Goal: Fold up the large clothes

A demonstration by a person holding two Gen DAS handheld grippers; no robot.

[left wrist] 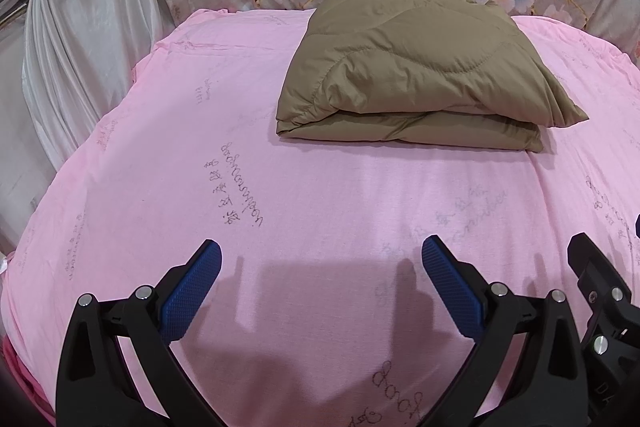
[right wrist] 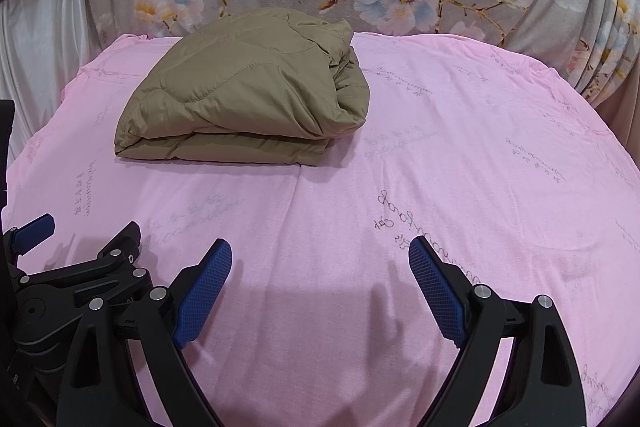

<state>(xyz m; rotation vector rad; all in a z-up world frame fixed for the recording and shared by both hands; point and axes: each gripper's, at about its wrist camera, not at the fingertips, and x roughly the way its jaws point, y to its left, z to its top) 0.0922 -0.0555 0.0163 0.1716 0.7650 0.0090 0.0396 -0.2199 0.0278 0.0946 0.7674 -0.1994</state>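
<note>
Both grippers, left gripper (left wrist: 322, 259) and right gripper (right wrist: 320, 257), spread wide, empty, folded khaki quilted garment (left wrist: 416, 67) well beyond on pink sheet (left wrist: 160, 147)

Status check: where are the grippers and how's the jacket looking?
Left gripper open, empty, over the pink sheet. Right gripper open, empty. Jacket folded, lying apart from both. Nothing between them.

A bed (left wrist: 320, 187) covered by a pink sheet (right wrist: 440, 155) printed with faint script; a folded, quilted olive-brown garment (left wrist: 412, 67) lies on it toward the far edge, left of centre in the right view.
</note>
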